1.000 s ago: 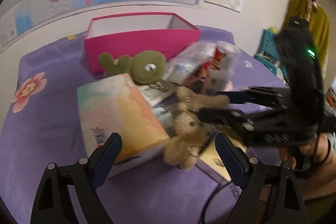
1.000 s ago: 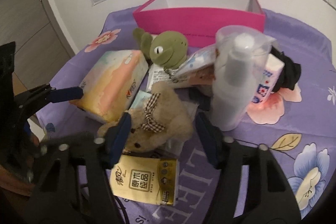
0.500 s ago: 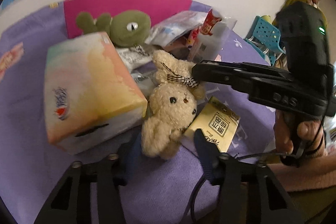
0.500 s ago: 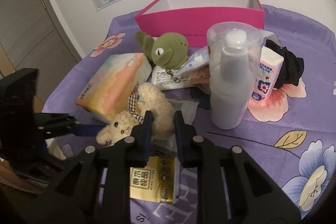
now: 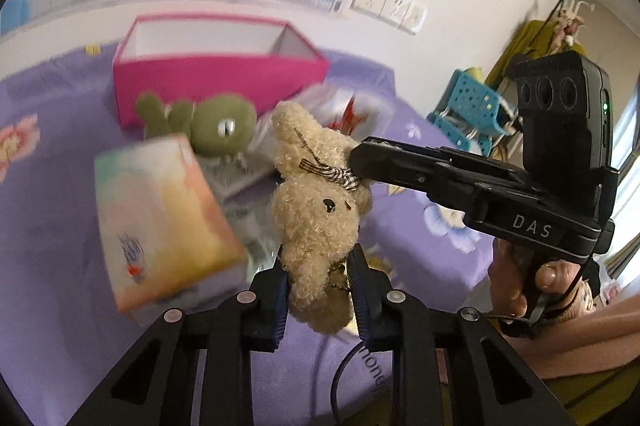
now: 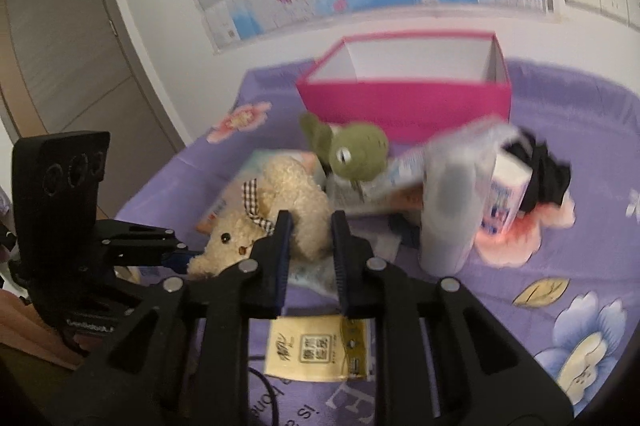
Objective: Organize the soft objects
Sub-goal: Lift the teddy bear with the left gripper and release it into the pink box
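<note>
Left wrist: beige bear [image 5: 316, 226] pinched between both claws, left [image 5: 320, 290] and right [image 6: 310, 246].

bear [image 5: 316, 210]: curly beige plush | box [image 5: 216, 74]: matt pink card | tablecloth [image 5: 44, 266]: smooth purple cloth

Black gripper [image 5: 320, 290] frames, silver screws, blue pads, white "DAS" lettering; pink sleeve.

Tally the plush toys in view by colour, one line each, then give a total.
Beige teddy bear: 1, clamped by both the left gripper and the right gripper
Green plush: 1
Total: 2
</note>
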{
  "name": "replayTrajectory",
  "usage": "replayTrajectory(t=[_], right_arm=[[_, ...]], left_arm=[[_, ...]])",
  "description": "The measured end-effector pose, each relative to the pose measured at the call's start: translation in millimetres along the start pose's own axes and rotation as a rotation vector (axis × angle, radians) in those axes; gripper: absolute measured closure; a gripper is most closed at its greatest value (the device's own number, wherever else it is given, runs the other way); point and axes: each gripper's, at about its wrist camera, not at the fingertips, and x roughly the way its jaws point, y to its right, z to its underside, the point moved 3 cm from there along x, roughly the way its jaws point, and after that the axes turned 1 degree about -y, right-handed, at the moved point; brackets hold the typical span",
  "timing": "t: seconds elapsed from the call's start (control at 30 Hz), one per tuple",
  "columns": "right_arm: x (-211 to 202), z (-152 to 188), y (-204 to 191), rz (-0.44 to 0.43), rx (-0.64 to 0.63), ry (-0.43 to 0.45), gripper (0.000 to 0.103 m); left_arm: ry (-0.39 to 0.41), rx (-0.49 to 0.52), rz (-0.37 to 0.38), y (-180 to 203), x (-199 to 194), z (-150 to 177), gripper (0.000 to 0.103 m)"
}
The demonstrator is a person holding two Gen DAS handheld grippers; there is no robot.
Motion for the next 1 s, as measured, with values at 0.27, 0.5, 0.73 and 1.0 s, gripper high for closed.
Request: replayTrajectory(t=[0.27,0.5,0.73,1.0], right_arm=[[-28,-58,-14,-0.013,-0.060,0.119,0.081],[-4,-117,9,0.002,-0.029,0.126,0.081],[39,-156,51,0.044,0.034,0.055,0.081],[90,-171,97,0.076,0.115,-0.054,0.081]], left_arm=[[0.105,0.096,-0.034,-2,-34,-67,0.076],[0.116,0.127,-0.110,-22,-15,-130,0.076],[0.068,0.080,-0.152,-62,34,-179,0.076],[-0.019,0.004,-0.187,-103,90,-211,0.076]])
